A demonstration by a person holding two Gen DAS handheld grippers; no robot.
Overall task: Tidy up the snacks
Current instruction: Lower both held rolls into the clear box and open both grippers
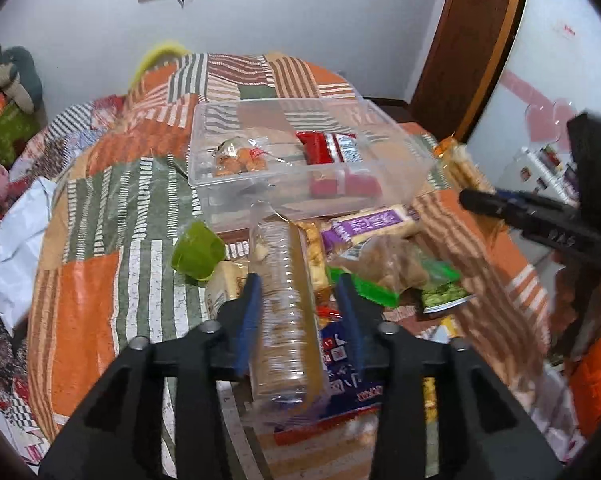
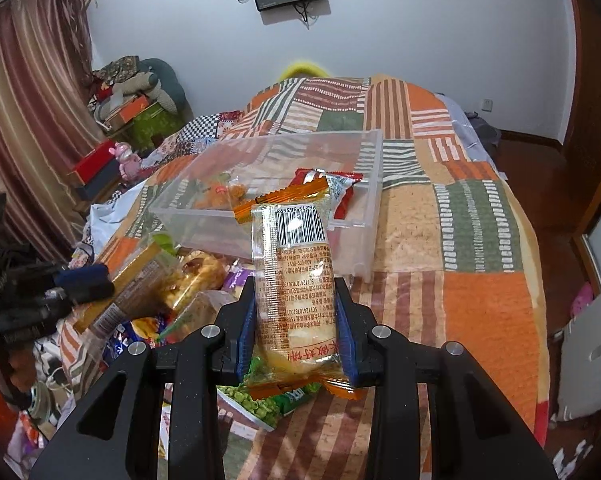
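Left wrist view: showing the left gripper (image 1: 302, 304) straddling a clear sleeve of crackers (image 1: 286, 300), jaws spread, the left pad seeming to touch the wrapper while the right one is standing off it, so not yet pinching. Lying lengthwise along the fingers, the sleeve pointing straight ahead at the clear plastic bin (image 1: 404, 184) on the patchwork bedspread (image 1: 100, 216), with the loose snack pile (image 1: 380, 256) sitting between gripper and bin. Holding already an orange snack bag (image 1: 240, 158) and a red packet (image 1: 324, 146) inside. Catching the right gripper (image 1: 496, 204) only as a dark blur at the right edge. Right wrist view: showing the right gripper (image 2: 296, 316) pinching an orange-edged pastry packet (image 2: 294, 280), raised off the bed, long axis running forward along the fingers toward the clear plastic bin (image 2: 364, 216) just ahead. Judging the right hand nearer to a drop, needing only a short forward carry over the near wall. Revealing the firm grasp and barcode label, both missing from the left view; glimpsing the left gripper (image 2: 80, 284) at the left edge, state unclear there.
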